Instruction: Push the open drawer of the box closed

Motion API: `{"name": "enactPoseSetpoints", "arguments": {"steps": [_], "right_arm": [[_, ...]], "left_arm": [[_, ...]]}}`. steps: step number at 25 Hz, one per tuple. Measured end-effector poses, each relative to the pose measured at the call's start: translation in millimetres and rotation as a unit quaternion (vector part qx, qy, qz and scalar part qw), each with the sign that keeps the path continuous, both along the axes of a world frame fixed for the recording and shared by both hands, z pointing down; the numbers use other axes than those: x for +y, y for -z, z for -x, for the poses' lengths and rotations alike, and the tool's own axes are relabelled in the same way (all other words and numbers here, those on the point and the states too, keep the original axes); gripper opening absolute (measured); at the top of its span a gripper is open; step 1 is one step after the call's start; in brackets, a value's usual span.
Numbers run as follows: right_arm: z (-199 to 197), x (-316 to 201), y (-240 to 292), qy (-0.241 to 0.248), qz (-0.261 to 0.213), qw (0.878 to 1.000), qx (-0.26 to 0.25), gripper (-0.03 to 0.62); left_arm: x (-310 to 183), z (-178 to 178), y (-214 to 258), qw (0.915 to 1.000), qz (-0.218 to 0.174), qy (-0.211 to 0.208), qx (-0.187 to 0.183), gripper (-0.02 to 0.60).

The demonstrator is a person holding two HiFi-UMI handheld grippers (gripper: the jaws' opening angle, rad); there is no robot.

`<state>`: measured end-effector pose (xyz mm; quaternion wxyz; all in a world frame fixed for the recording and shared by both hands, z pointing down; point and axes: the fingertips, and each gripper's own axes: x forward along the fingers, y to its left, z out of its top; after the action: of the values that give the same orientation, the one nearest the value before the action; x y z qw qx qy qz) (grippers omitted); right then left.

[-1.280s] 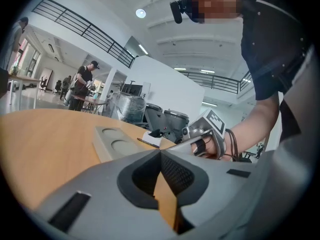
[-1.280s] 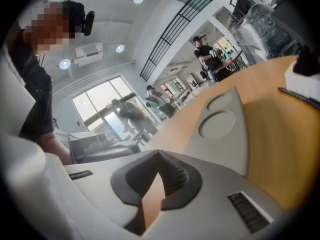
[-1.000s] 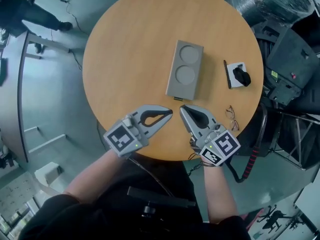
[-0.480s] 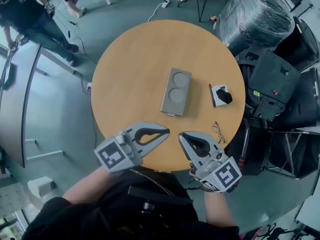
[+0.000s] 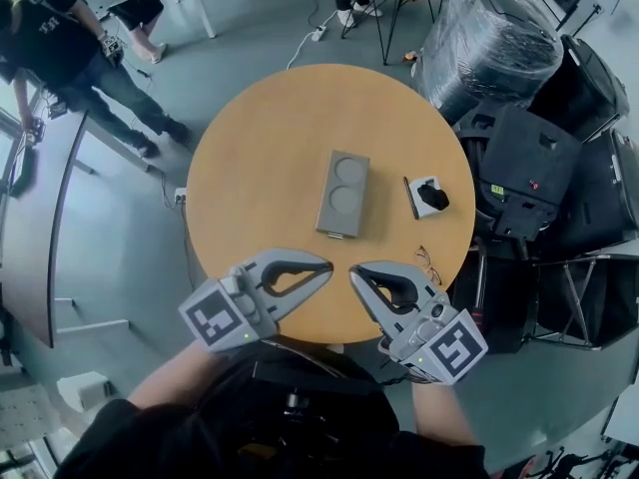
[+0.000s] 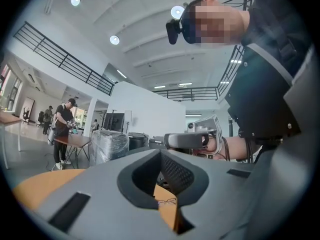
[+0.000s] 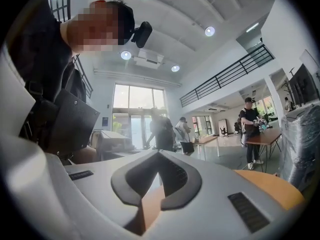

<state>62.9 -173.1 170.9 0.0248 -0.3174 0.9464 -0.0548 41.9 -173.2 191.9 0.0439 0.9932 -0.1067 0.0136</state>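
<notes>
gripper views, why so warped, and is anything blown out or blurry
Left gripper view: fisheye bows the railing, dark corners, ceiling lamp flares. Right gripper view: same warp, bright window washes out figures before it. Head view: even light, table sharp.

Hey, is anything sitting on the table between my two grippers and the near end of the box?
Nothing visible does. Only bare table lies between the left hand-held gripper, the right hand-held gripper and the box. The glasses and the black item lie off to the right.
</notes>
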Motion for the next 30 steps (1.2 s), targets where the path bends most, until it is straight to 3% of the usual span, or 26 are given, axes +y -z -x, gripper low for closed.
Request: {"name": "enactPoseSetpoints", "arguments": {"steps": [30], "right_arm": [[9.5, 31.4, 7.5, 0.003, -0.016, 1.000, 0.002, 0.018]], "left_arm": [[35.9, 0.3, 16.4, 0.9998, -0.017, -0.003, -0.004, 0.031]]}}
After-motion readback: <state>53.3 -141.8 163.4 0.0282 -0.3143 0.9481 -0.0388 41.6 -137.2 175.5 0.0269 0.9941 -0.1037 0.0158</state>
